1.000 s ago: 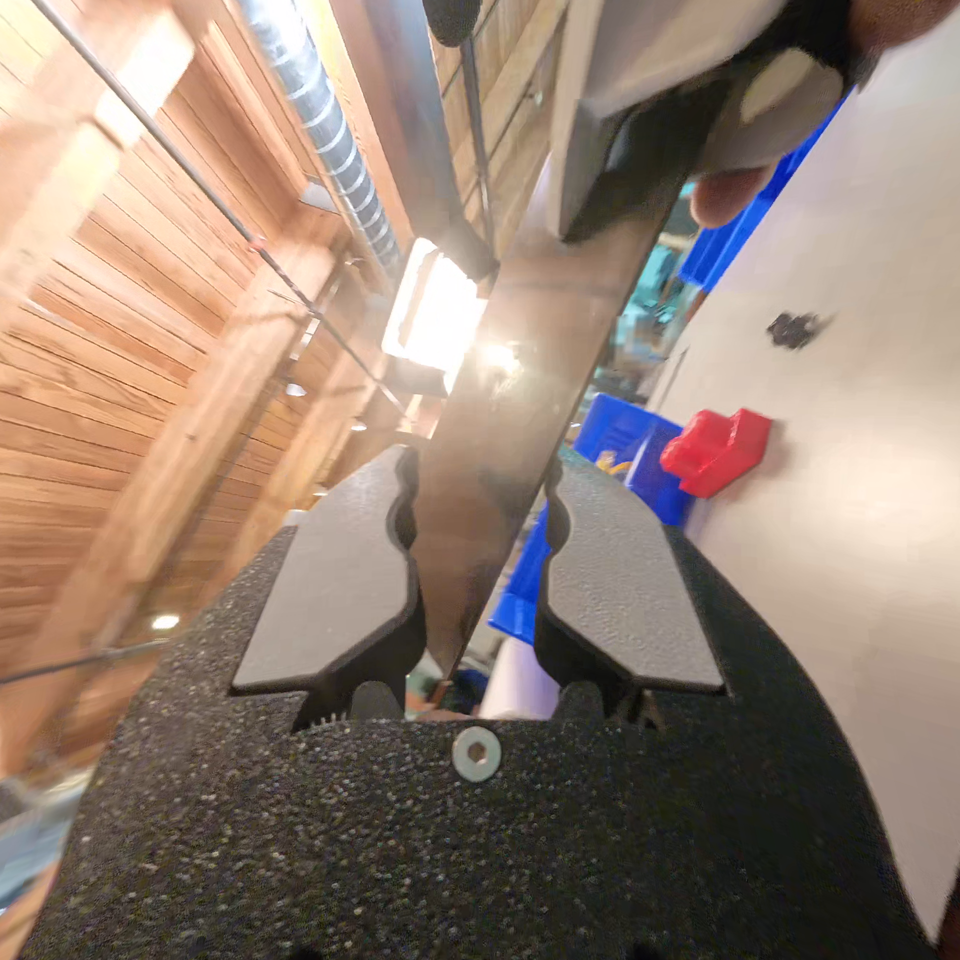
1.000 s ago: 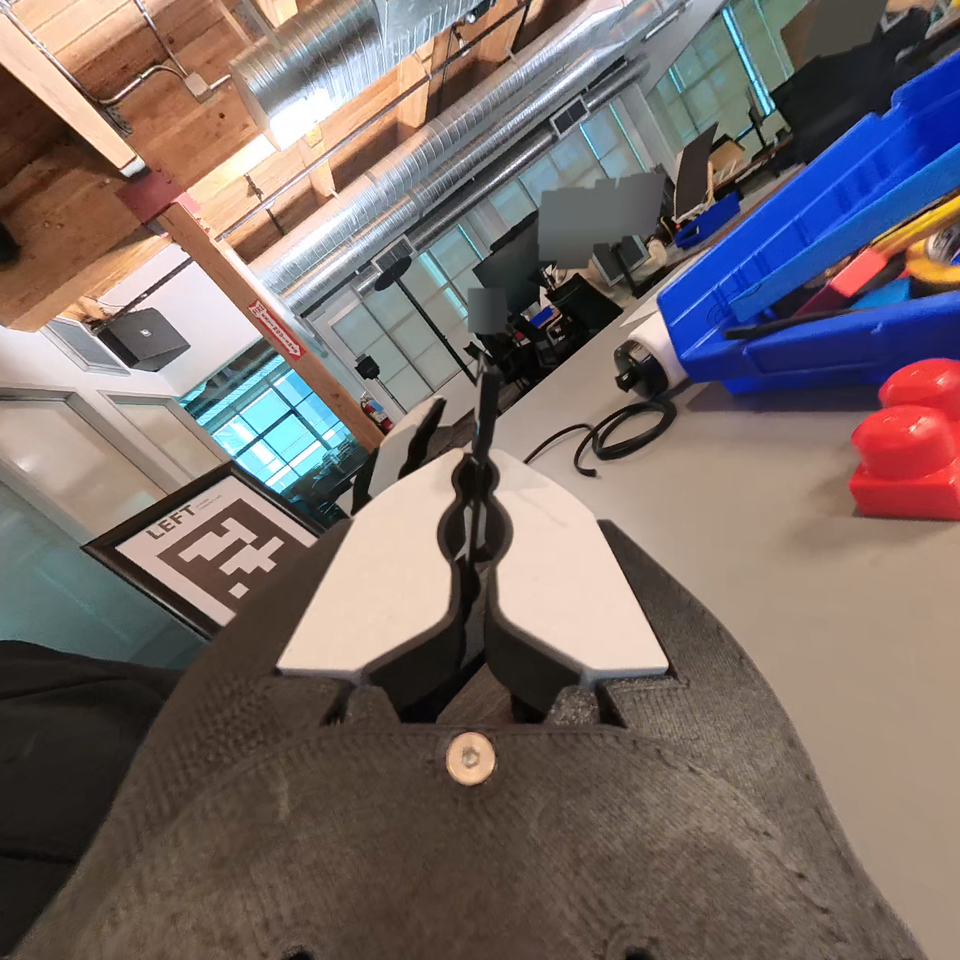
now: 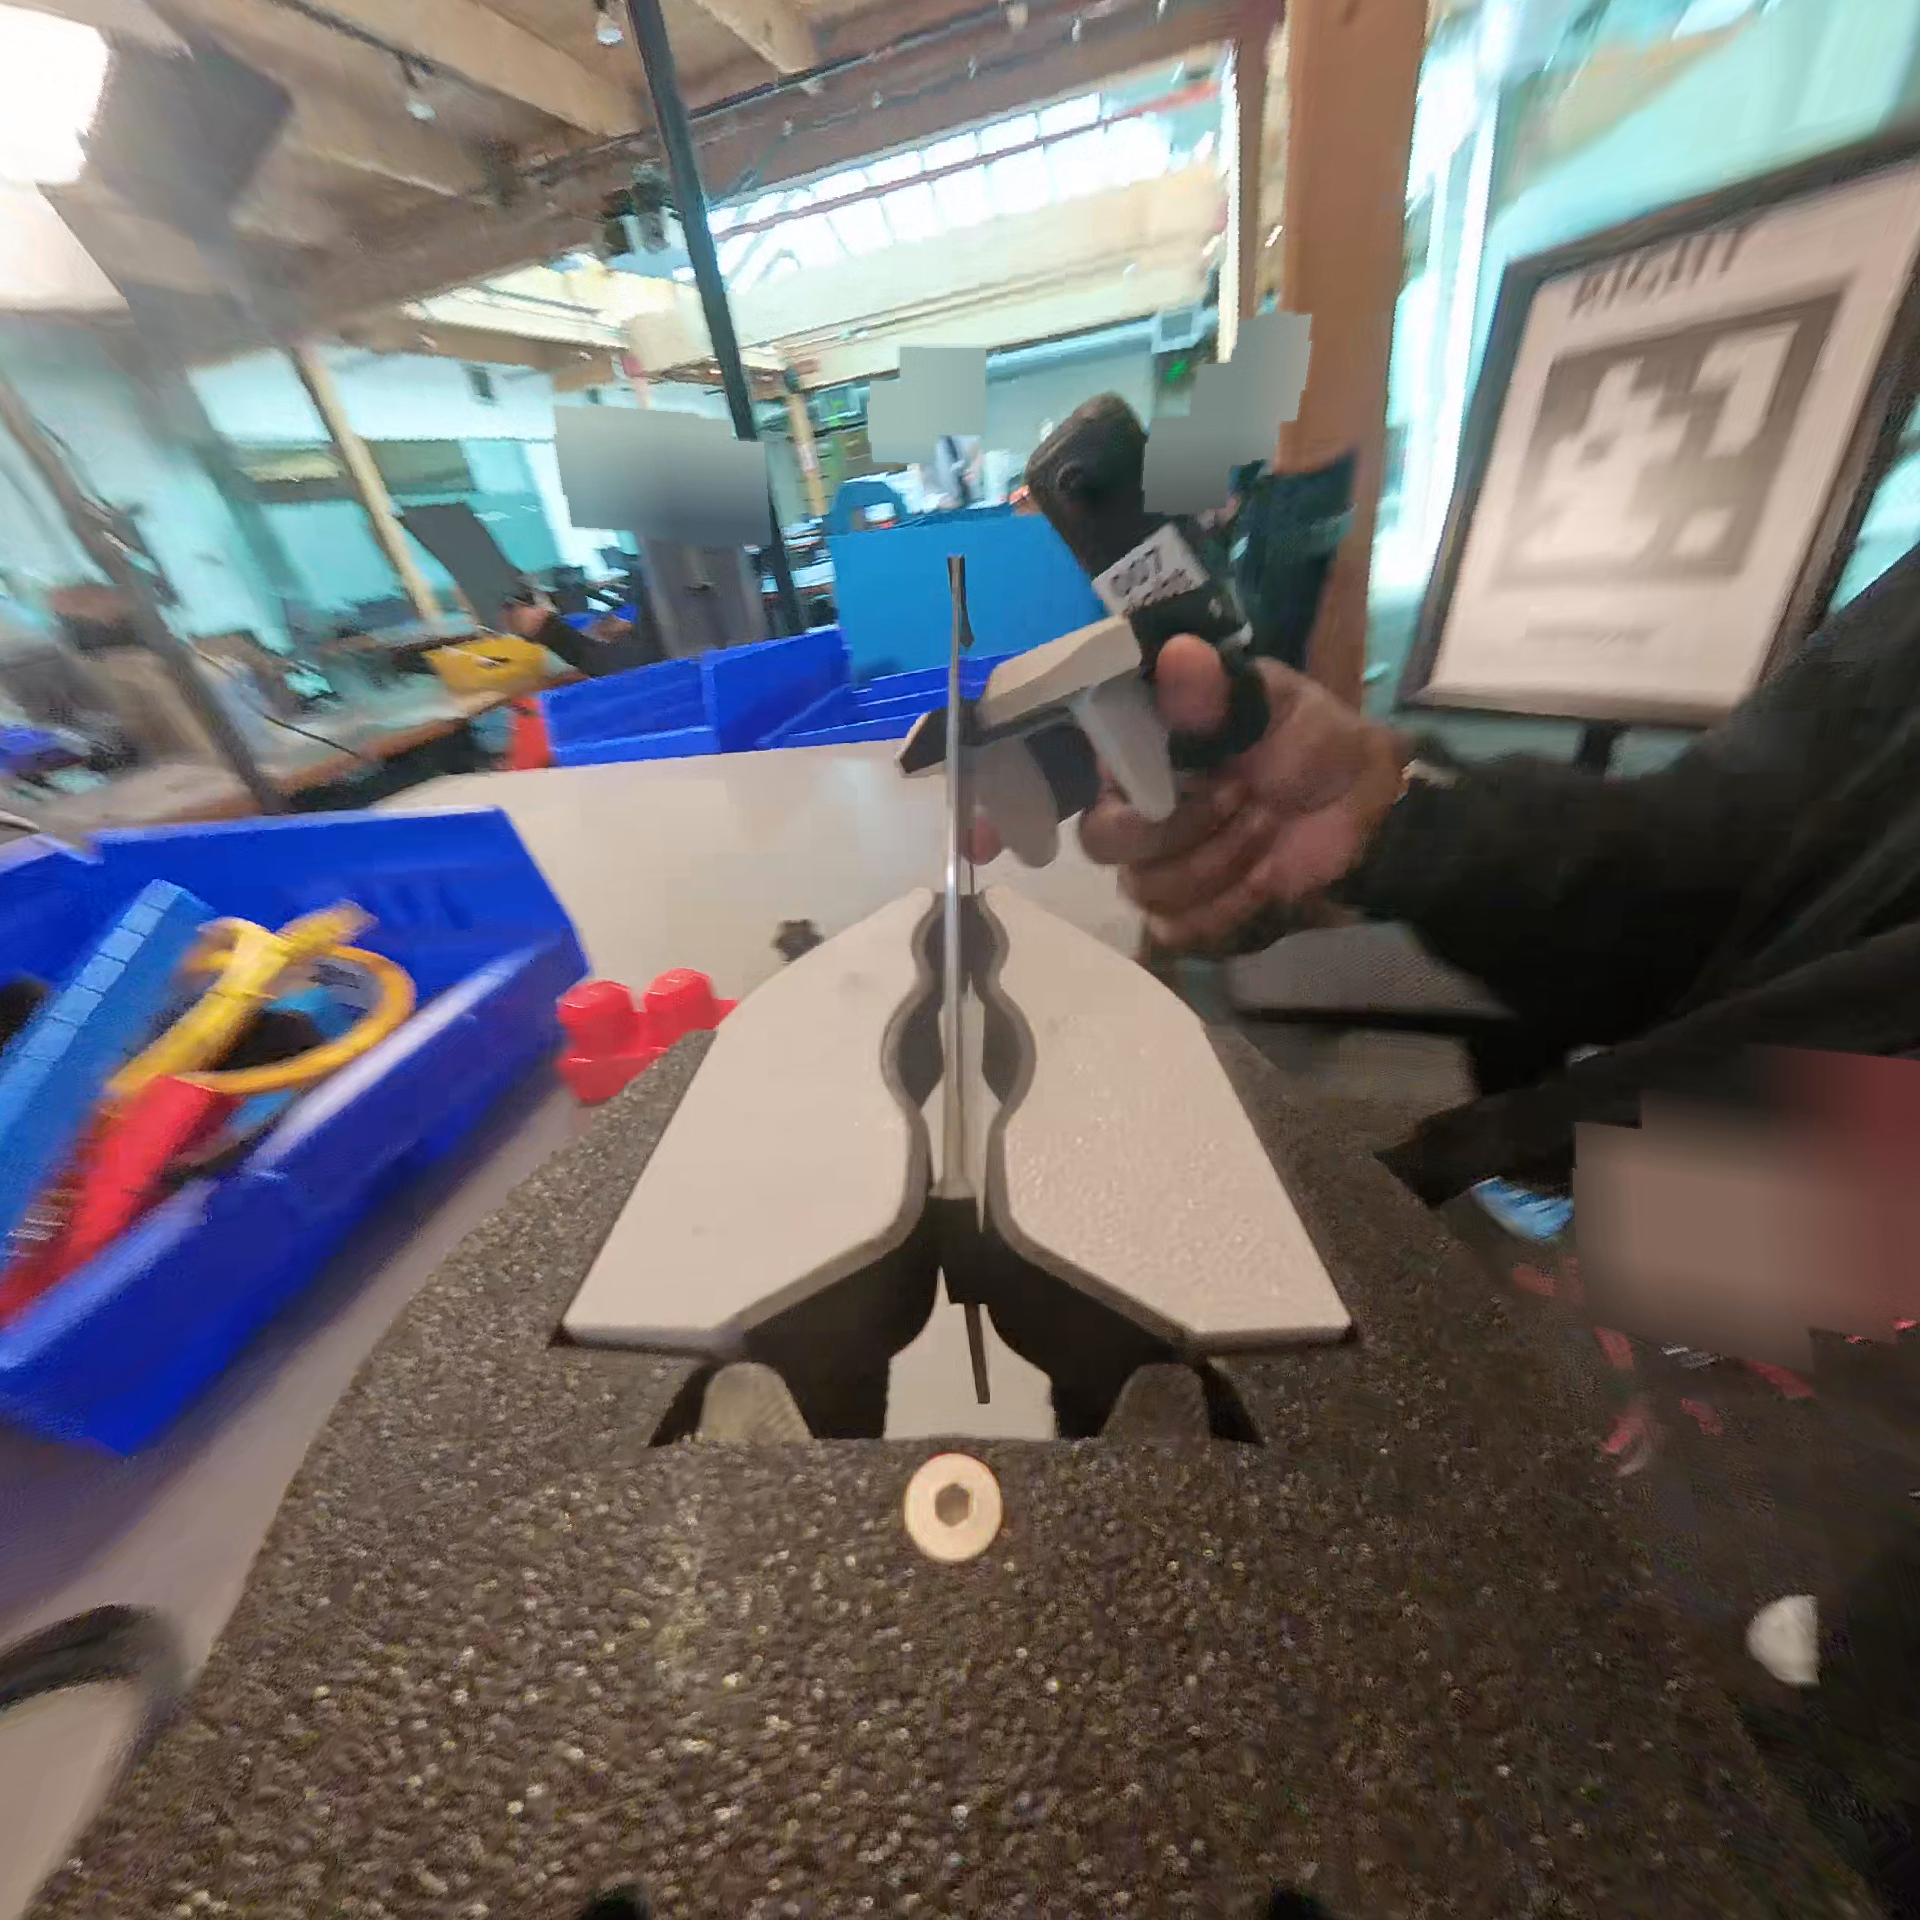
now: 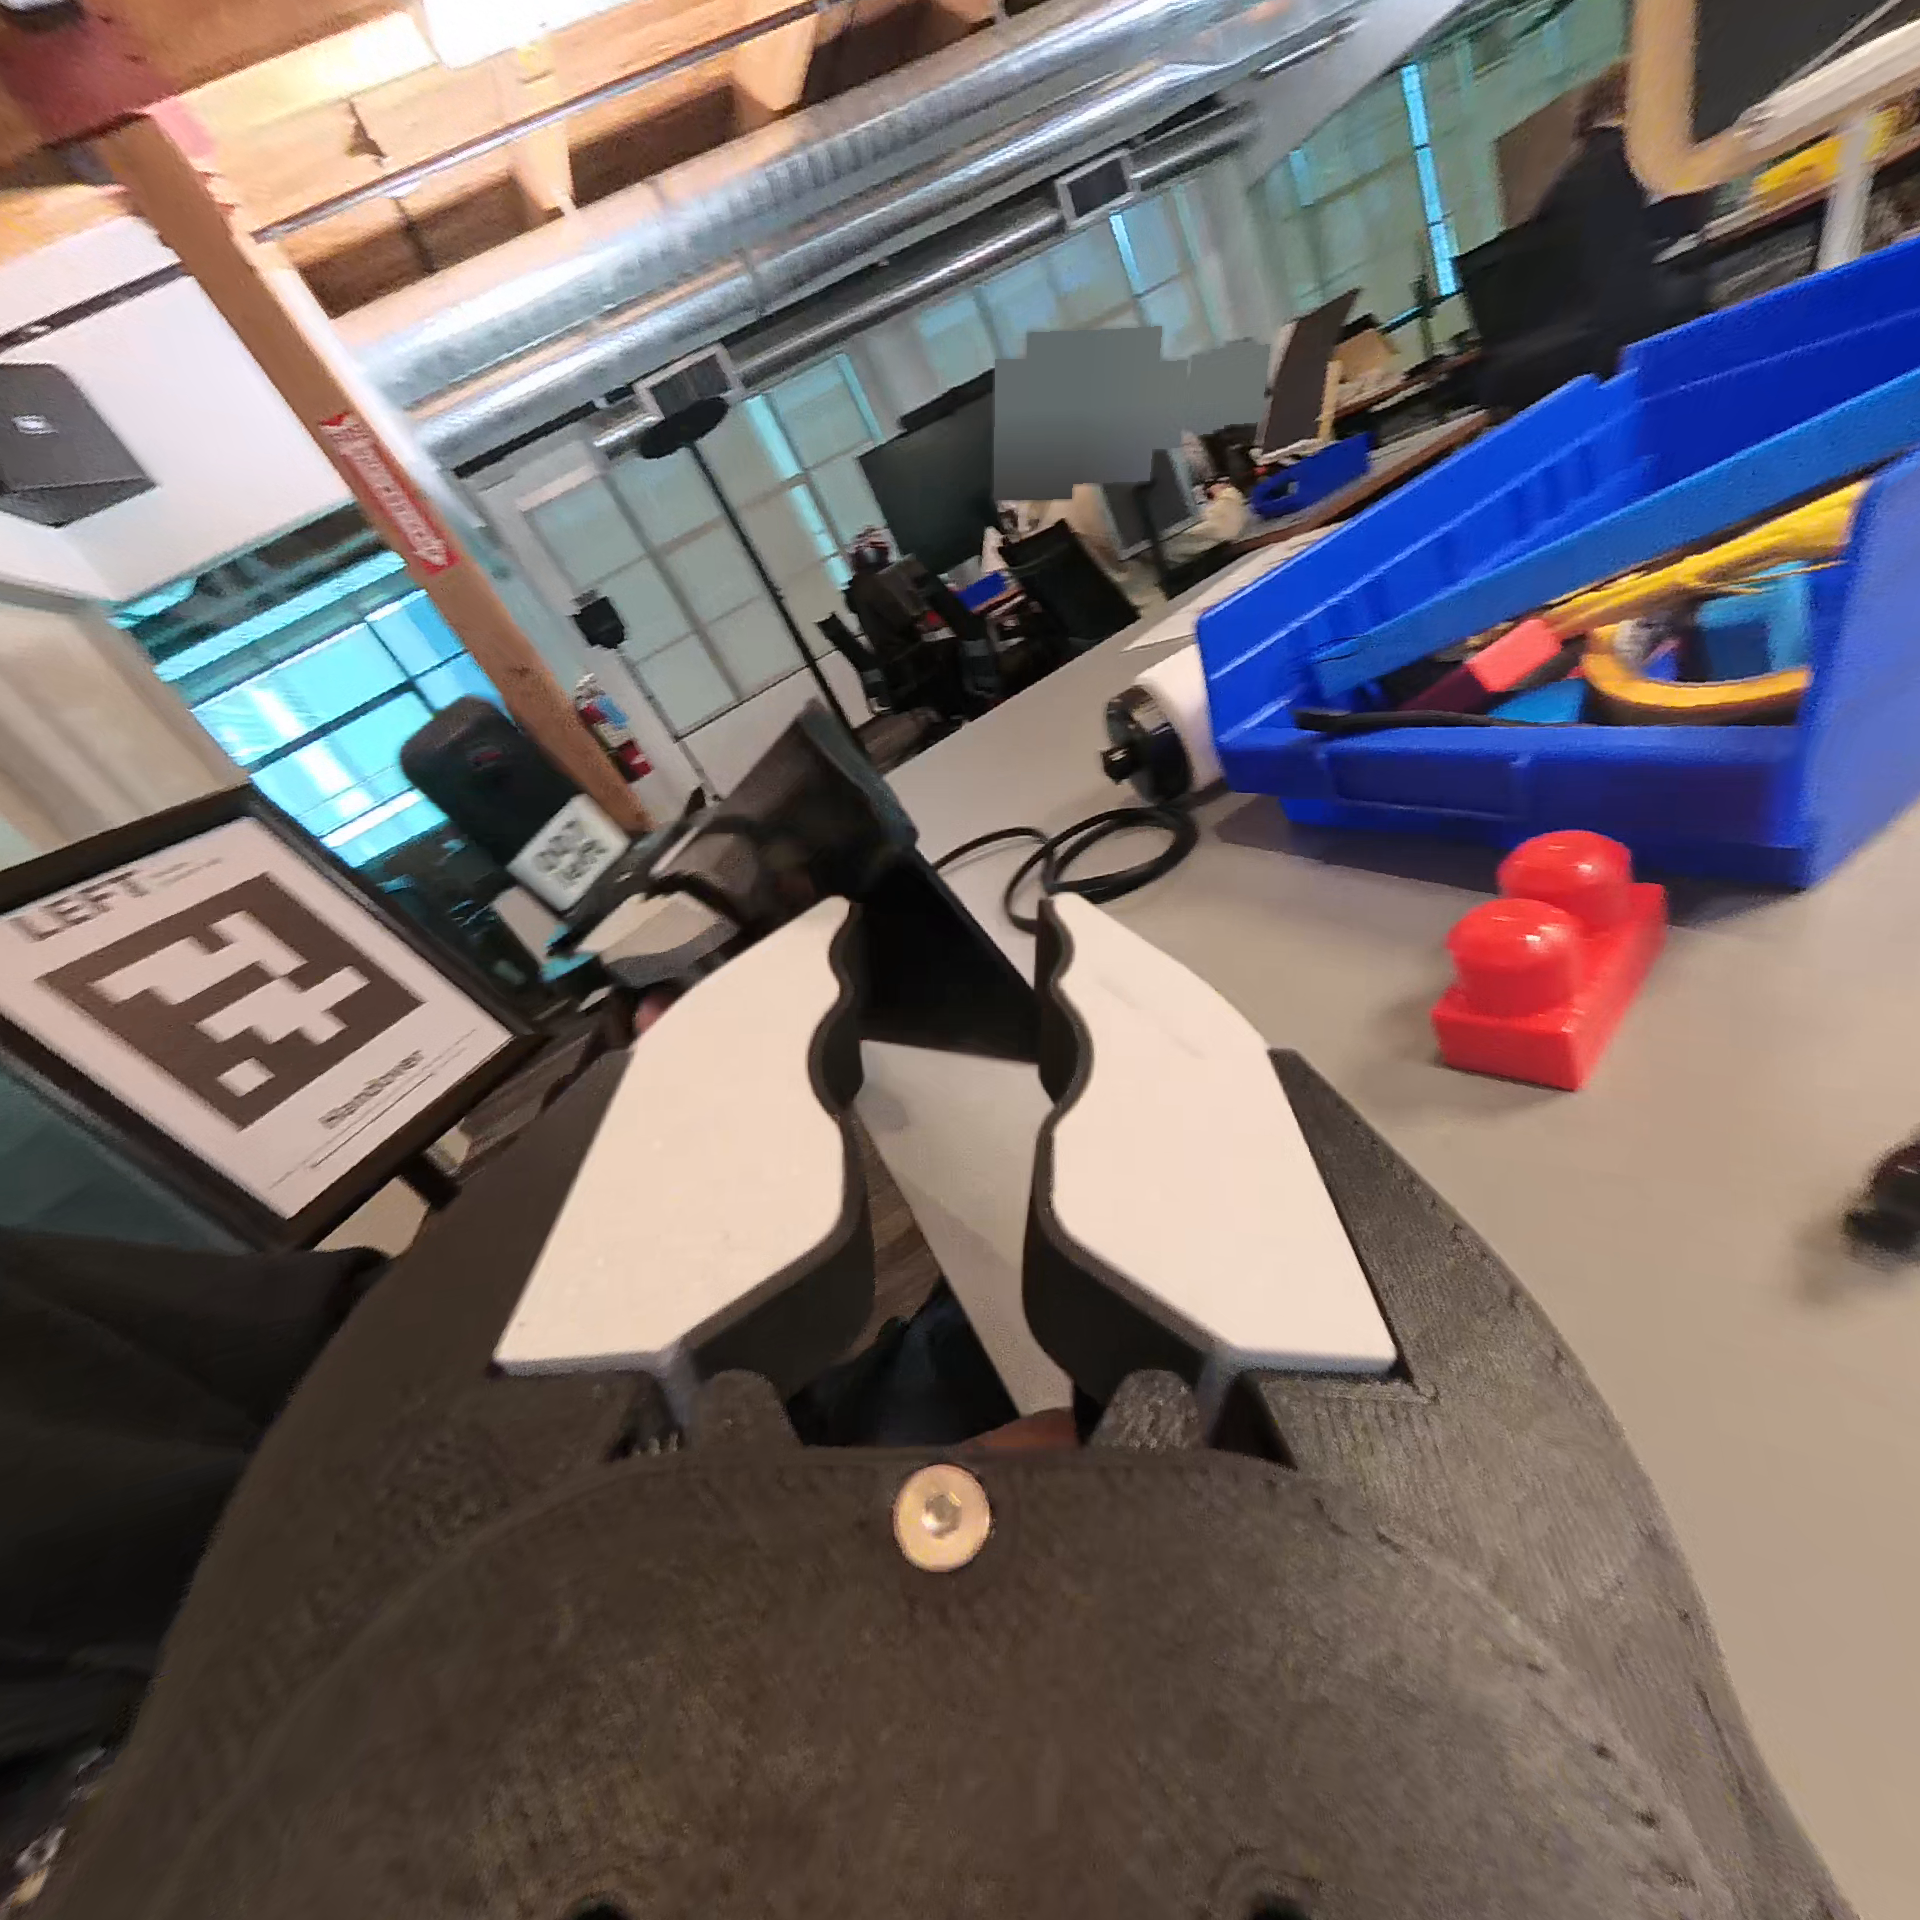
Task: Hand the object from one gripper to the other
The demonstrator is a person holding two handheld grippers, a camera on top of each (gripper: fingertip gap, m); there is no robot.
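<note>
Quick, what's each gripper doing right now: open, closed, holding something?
Left gripper: closed on the thin black plate.
Right gripper: open, holding nothing.

Lettering I can spot from my feed: a black-framed white placard with a blocky black marker point(image 4: 239, 997), a second framed placard, too blurred to read point(image 3: 1662, 447), a red strip sign point(image 4: 390, 488) on the wooden post point(image 4: 260, 312), and a white sticker point(image 3: 1148, 577) on the right gripper point(image 3: 961, 795).

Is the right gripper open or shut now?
Open: the right gripper fingers stand apart, table showing between; the thin black plate sits clamped in the left gripper.
</note>
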